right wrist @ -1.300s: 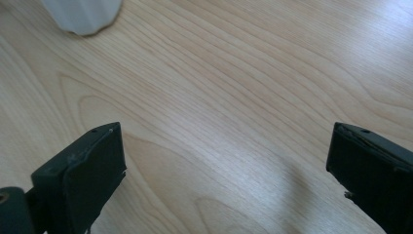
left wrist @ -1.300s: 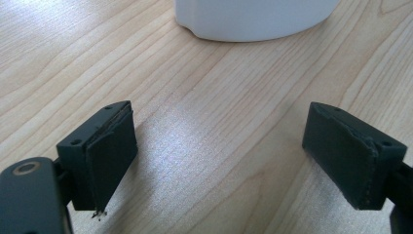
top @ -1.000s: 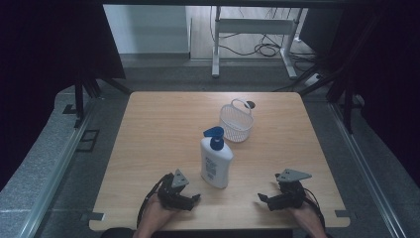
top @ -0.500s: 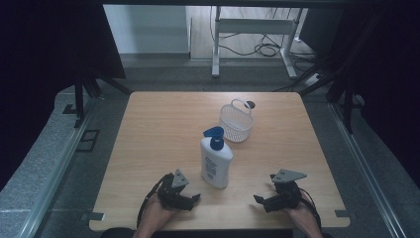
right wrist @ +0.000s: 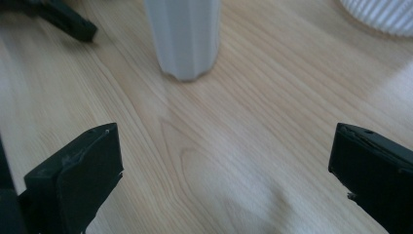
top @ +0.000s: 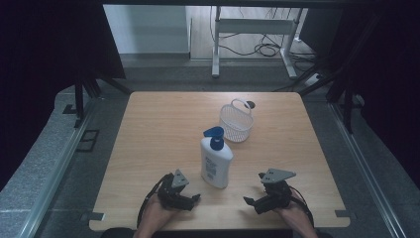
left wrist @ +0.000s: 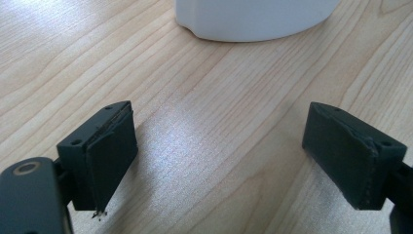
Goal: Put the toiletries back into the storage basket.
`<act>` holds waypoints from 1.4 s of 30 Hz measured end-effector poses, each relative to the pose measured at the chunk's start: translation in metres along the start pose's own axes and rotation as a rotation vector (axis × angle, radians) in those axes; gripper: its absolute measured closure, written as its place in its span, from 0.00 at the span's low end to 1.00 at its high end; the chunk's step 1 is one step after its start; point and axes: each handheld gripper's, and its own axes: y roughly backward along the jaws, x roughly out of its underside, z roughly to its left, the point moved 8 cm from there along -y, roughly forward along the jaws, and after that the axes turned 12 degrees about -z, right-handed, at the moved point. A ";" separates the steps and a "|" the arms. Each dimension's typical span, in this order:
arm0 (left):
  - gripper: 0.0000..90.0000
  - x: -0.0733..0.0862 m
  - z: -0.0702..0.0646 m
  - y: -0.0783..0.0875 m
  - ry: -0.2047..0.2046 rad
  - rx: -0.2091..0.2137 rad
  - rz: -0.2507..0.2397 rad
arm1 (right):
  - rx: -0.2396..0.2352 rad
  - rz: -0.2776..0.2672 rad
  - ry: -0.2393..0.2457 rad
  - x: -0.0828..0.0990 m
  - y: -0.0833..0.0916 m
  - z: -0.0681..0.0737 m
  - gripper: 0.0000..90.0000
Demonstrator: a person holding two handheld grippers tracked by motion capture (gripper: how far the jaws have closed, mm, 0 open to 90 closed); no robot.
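A white bottle (top: pixel 216 161) with a blue pump stands upright on the wooden surface (top: pixel 158 129), near its front edge and about in the middle between the two hands. Behind it, a little to the right and apart from it, stands a white basket (top: pixel 236 121) with a thin handle.

The left tongs (top: pixel 192 199) are low over the surface at the front left, held in the person's left hand (top: pixel 157 215). They point to the right, toward the foot of the bottle, and are near it but not touching. In the left gripper view the tongs (left wrist: pixel 219 161) are wide open, with only bare wood between the two black jaws; the white base of the bottle (left wrist: pixel 253 19) is at the top of that view, ahead of the jaws.

The right tongs (top: pixel 249 202) are at the front right, held in the right hand (top: pixel 293 216), and point to the left toward the bottle. A clear strip of wood lies between them and the bottle. In the right gripper view these tongs (right wrist: pixel 226 170) are also wide open and hold nothing. The bottle (right wrist: pixel 184 36) is ahead of them, the ribbed wall of the basket (right wrist: pixel 384 14) is at the top right corner, and a part of the left tongs (right wrist: pixel 68 22) is at the top left.

A grey three-cornered plate (top: pixel 277 175) sits on top of the right tongs.
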 end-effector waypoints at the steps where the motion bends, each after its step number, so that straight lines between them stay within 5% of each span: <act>1: 0.13 0.000 0.000 0.000 0.000 0.000 0.000 | -0.004 -0.007 -0.006 -0.003 0.000 0.000 0.00; 13: 0.13 0.000 0.000 0.000 0.001 -0.002 -0.001 | -0.045 -0.056 -0.071 -0.032 -0.009 0.008 0.01; 42: 0.13 0.000 0.000 0.000 0.001 -0.003 0.003 | -0.079 -0.131 -0.078 -0.104 -0.032 0.019 0.10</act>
